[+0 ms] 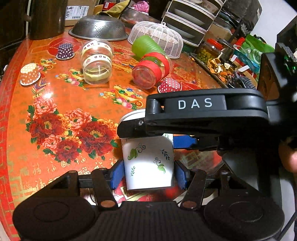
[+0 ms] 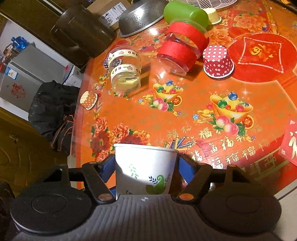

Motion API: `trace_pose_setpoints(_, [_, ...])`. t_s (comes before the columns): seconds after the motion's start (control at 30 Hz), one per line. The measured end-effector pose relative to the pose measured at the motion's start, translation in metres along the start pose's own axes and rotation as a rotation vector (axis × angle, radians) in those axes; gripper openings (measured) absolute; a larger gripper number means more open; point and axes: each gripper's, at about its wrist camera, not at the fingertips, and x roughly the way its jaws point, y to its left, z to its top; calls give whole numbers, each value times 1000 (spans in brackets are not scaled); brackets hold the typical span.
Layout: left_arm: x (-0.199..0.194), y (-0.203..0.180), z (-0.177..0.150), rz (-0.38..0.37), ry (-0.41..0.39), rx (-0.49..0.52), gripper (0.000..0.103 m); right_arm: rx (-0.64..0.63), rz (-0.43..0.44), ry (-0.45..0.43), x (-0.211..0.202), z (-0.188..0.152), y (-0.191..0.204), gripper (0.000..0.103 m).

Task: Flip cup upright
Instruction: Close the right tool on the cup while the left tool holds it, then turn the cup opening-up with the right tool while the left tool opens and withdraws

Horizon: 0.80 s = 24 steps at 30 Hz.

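In the left wrist view, the left gripper (image 1: pixel 149 174) had its blue fingers (image 1: pixel 116 173) clamped on the paper cup (image 1: pixel 148 163), above the bench (image 1: pixel 74 103); the right gripper (image 1: pixel 185 118) also gripped it. In the right wrist view, the right gripper's fingers (image 2: pixel 108 166) pinched the cup (image 2: pixel 144 170), rim up.

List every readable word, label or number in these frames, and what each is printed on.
"DAS": right tongs' arm.
"HBD": ribbon around the clear jar.
"福", repeated: red tablecloth.
"4283", handwritten, uncertain: label on the cardboard box; its print is too small to read.
White paper cup: leaves only.
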Motion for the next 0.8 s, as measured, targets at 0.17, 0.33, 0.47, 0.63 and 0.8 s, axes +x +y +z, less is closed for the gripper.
trace_pose_setpoints(0.17, [0, 1, 0, -10, 3, -2, 61, -12, -4, -7, 1, 1, 2, 70])
trace_pose_setpoints(0.33, [-1, 2, -1, -10, 2, 9, 62, -22, -1, -8, 2, 0, 3, 69])
trace_pose_setpoints(0.47, [-3, 3, -4, -10, 11, 23, 80, -19, 12, -2, 3, 0, 3, 67])
trace_pose_setpoints(0.63, [-15, 9, -14, 4, -13, 42, 82, -17, 13, -8, 2, -1, 3, 68])
trace_pose_setpoints(0.8, [-45, 29, -32, 24, -77, 39, 84, -28, 18, -15, -1, -3, 4, 68])
